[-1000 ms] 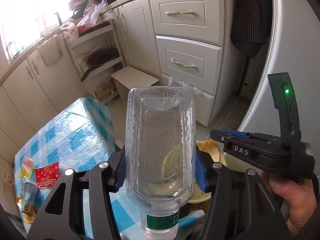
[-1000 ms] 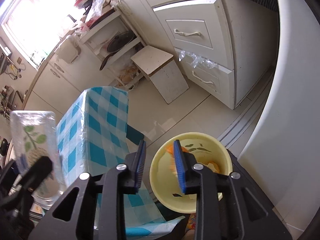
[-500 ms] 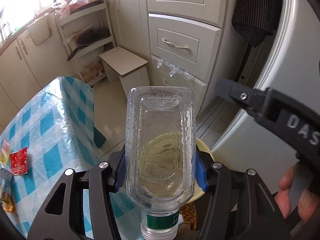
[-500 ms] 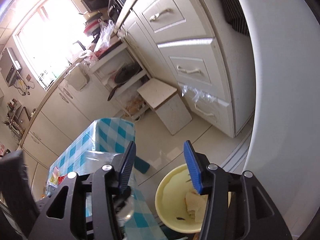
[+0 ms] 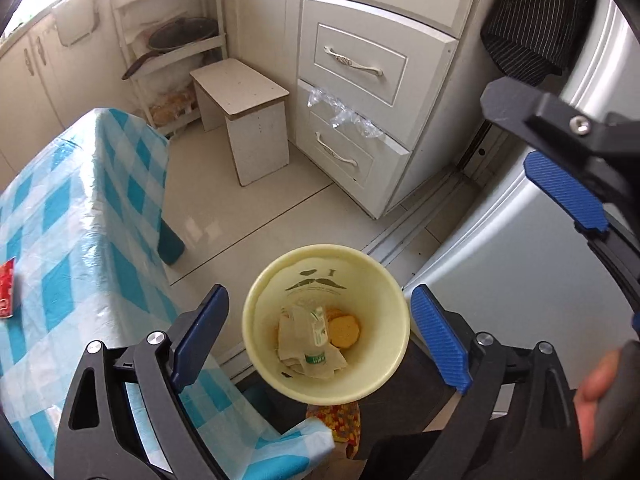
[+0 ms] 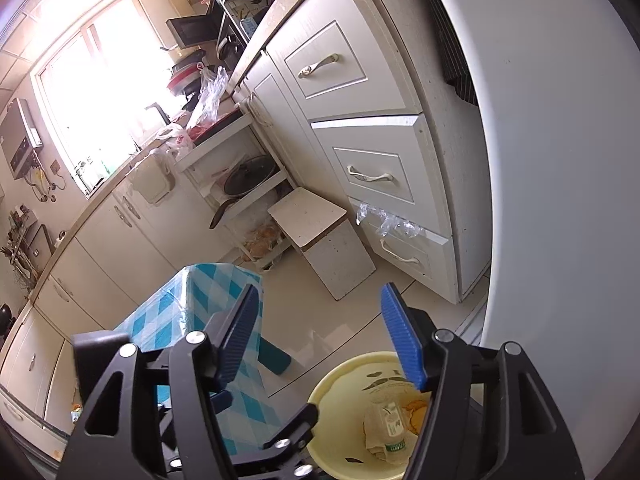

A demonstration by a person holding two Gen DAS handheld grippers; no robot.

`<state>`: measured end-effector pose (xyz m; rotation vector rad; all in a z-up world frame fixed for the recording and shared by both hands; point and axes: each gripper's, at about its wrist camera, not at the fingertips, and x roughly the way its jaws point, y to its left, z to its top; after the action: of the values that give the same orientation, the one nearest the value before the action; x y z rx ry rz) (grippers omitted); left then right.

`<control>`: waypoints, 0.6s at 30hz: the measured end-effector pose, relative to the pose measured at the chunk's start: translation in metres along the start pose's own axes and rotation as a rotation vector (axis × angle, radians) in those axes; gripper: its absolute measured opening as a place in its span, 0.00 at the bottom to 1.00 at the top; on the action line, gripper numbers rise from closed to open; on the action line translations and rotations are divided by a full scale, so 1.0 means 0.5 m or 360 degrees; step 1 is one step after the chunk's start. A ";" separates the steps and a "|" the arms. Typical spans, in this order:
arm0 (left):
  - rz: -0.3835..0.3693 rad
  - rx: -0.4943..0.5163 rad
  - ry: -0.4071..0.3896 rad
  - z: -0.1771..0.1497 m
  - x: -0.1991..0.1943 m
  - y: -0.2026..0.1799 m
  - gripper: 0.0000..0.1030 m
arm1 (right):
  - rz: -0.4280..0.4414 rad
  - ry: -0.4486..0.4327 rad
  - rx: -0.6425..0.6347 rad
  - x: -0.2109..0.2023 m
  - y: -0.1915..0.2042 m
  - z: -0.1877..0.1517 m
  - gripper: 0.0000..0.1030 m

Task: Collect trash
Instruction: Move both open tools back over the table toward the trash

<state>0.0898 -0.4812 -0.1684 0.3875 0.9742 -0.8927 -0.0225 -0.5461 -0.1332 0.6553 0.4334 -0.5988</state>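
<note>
The clear plastic bottle [image 5: 314, 334] is sitting down in the bottom of the pale yellow trash bin [image 5: 384, 280], cap end toward the camera with its green label showing, lying on crumpled paper [image 5: 290, 340] right beside something round and orange [image 5: 344, 329]. The bin is standing on the floor, tucked just off the near corner of the table with the blue-and-white checked cloth [image 5: 80, 208], and there's a little moustache print on its inner wall. The left gripper [image 5: 320, 340] is hanging straight over the bin's mouth, jaws opening up wide with nothing between them, one blue pad on each side of the rim from this angle. The right gripper [image 6: 320, 340] is pointing out over the floor between the table and the bin, jaws opening too and also empty. A red packet [image 5: 6, 288] is lying at the left edge of the table. Further out there's a small white stool [image 5: 248, 120] standing on the tiled floor near the cream drawer unit [image 5: 360, 64], with a bit of clear plastic [image 5: 340, 112] sticking out of the bottom drawer. The white fridge [image 5: 520, 248] is filling up the right side.
</note>
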 end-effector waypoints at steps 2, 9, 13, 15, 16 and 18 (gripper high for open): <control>0.0009 -0.0025 -0.0023 -0.002 -0.023 0.017 0.86 | 0.0003 -0.0011 -0.0014 -0.002 0.006 -0.001 0.63; 0.0099 -0.0062 -0.0142 -0.035 -0.126 0.086 0.88 | 0.0020 0.0031 -0.0047 0.010 0.028 -0.009 0.65; 0.0188 -0.0055 -0.0196 -0.061 -0.180 0.129 0.89 | 0.0041 0.0101 -0.0090 0.029 0.052 -0.021 0.66; 0.0236 -0.0058 -0.0214 -0.080 -0.207 0.157 0.90 | 0.0051 0.0139 -0.0125 0.037 0.067 -0.031 0.68; 0.0257 -0.0061 -0.0219 -0.089 -0.218 0.171 0.90 | 0.0058 0.0162 -0.0146 0.043 0.076 -0.036 0.68; 0.0302 -0.0073 -0.0223 -0.108 -0.240 0.205 0.91 | 0.0073 0.0214 -0.0196 0.052 0.094 -0.049 0.69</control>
<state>0.1113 -0.3282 -0.1059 0.3667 0.8134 -0.7142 0.0224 -0.5097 -0.1447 0.5881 0.5748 -0.4821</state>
